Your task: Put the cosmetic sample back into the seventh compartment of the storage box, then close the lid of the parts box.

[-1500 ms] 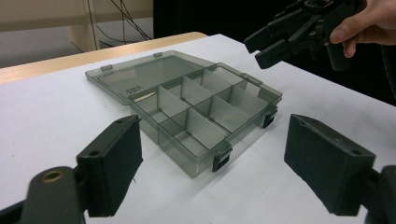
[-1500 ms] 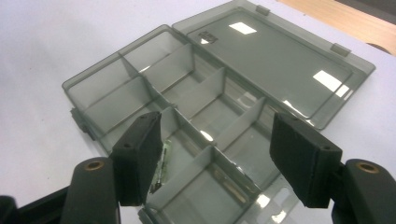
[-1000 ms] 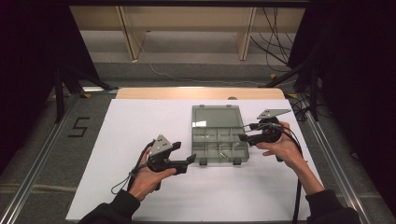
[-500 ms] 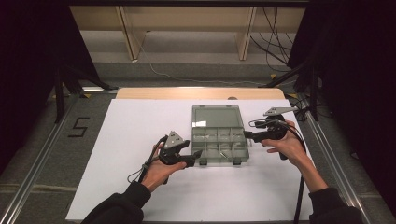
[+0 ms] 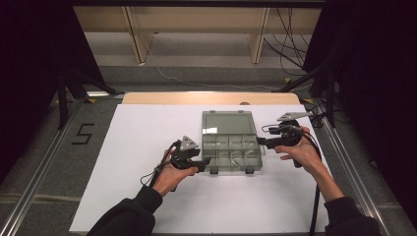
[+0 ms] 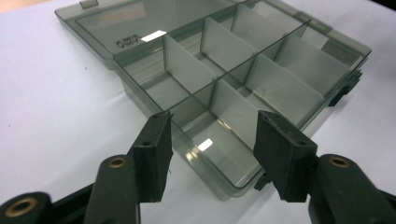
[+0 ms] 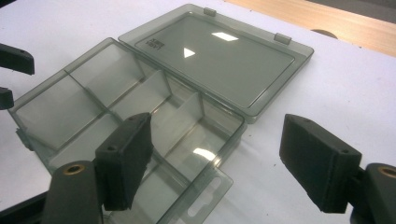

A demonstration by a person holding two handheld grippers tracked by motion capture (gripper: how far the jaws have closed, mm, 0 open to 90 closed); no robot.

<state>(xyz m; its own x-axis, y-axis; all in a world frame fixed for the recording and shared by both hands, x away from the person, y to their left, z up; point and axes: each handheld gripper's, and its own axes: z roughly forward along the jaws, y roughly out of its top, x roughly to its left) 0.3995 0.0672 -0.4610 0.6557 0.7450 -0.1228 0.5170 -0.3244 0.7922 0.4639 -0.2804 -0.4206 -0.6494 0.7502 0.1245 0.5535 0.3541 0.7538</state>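
Observation:
A smoky clear compartment box (image 5: 230,153) lies open on the white sheet, its lid (image 5: 227,123) flat behind it. The compartments (image 6: 243,79) look empty. My left gripper (image 5: 204,162) sits at the box's front left corner. In the left gripper view that corner lies between the jaws (image 6: 215,154), which have just been closing; I see no pad pressing on it. My right gripper (image 5: 260,142) is at the box's right edge. Its jaws (image 7: 219,158) have just been opening and straddle the corner with the hanging tab (image 7: 205,196), one jaw over a compartment, the other over the sheet.
The white sheet (image 5: 137,142) covers the table, with a wooden strip (image 5: 211,98) along its far edge. A "5" mark (image 5: 82,133) and metal rails (image 5: 39,177) lie to the left. Cables and shelf legs stand beyond the table.
My left gripper has moved right to the box's front left corner and its jaws have narrowed. The right gripper has shifted only slightly at the box's right edge.

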